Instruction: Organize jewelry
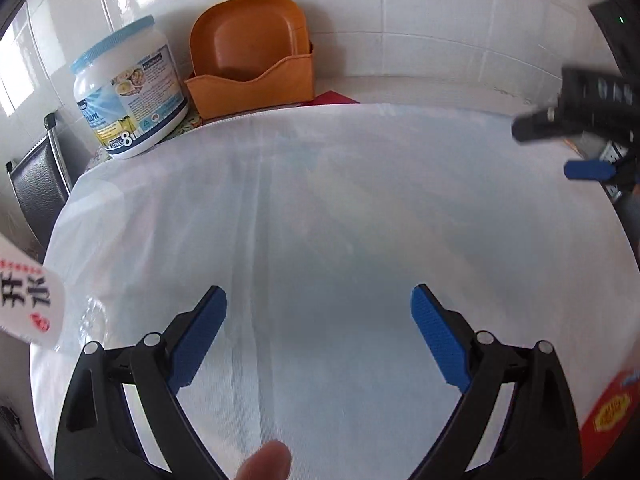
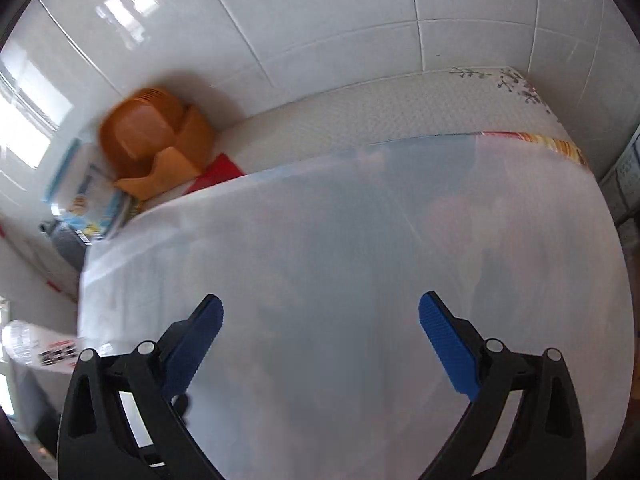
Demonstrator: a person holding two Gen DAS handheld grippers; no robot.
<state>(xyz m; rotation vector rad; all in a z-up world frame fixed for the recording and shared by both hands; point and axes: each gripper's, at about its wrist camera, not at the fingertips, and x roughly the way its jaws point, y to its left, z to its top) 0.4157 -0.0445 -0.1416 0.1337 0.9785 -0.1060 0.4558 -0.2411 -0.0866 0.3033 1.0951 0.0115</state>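
No jewelry visible in either wrist view. Landmark is the white cloth [image 1: 320, 220], which covers most of the table; its surface in front of both cameras is bare. The right view is motion-blurred, so a small piece could hide in the smear, but I can't confirm any.

Left gripper [image 1: 319, 332]: jaws wide apart over the cloth's near part, nothing between the blue pads. Right gripper [image 2: 320, 340]: the same, spread wide and empty. It also shows at the cloth's right edge in the left view.

Beyond the cloth's far-left corner, against the tiled wall: orange holder [image 1: 252, 88] with an orange plate [image 1: 248, 32] standing in it, and a white jar [image 1: 128, 92] just left of that. A red packet [image 1: 612, 412] sits at the cloth's near-right edge. At its near-left edge is a white packet with printed characters [image 1: 28, 300].

Handling judgement (item type unknown until seen): expect it to be light, small, slippery and possibly limp, like a chain.
- Pinch at pad tips, low to the cloth.
- Take a ring or a bangle across its band.
- Take a chain at a bunched section, not a single strand.
- The soft cloth may get caught in the pinch, so close slowly.
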